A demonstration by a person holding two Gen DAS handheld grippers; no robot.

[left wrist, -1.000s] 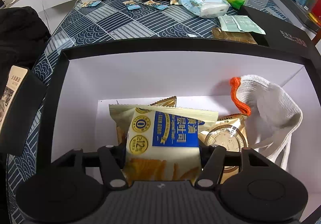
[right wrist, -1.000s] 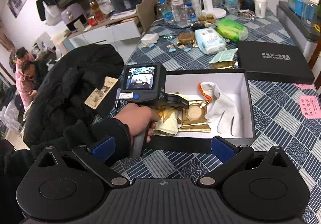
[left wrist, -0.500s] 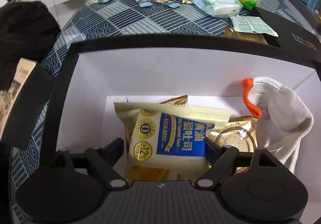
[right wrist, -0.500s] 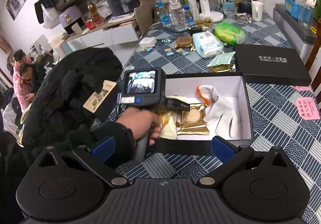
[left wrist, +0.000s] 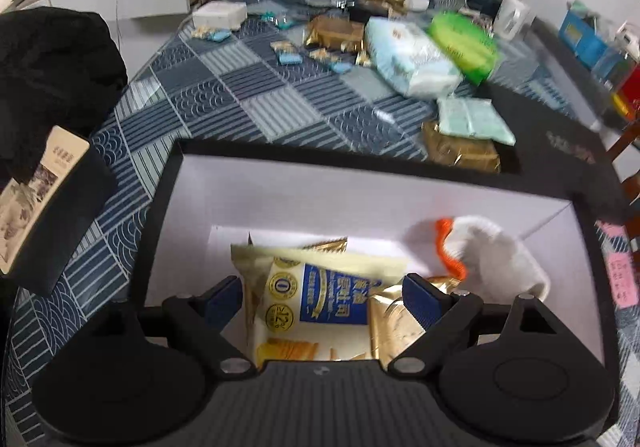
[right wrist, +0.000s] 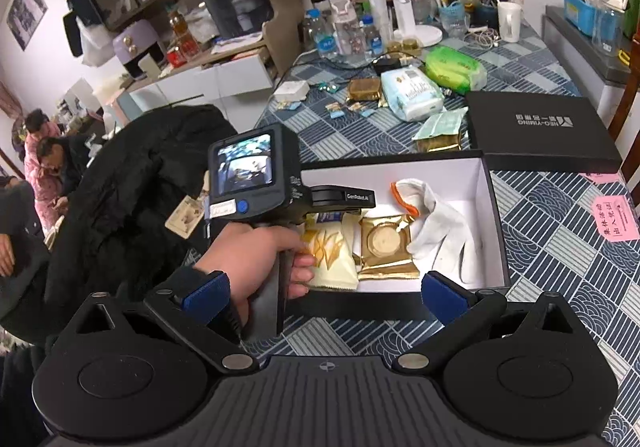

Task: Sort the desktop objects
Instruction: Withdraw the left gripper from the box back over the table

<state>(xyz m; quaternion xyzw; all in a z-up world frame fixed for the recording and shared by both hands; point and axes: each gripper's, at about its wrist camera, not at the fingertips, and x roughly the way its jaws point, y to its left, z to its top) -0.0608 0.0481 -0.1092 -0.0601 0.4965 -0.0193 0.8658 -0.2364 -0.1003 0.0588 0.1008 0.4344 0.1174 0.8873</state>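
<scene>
The left gripper (left wrist: pixel 322 301) is tipped downward, its two blue-padded fingers (left wrist: pixel 224 301) spread wide with nothing pinched between them. A bare left hand (right wrist: pixel 260 261) in a dark sleeve wraps its pistol handle, thumb and fingers curled round the grip. The right gripper (right wrist: pixel 325 293) sits level and low, off to the near side of the left one, its blue pads (right wrist: pixel 444 297) spread wide and holding nothing.
</scene>
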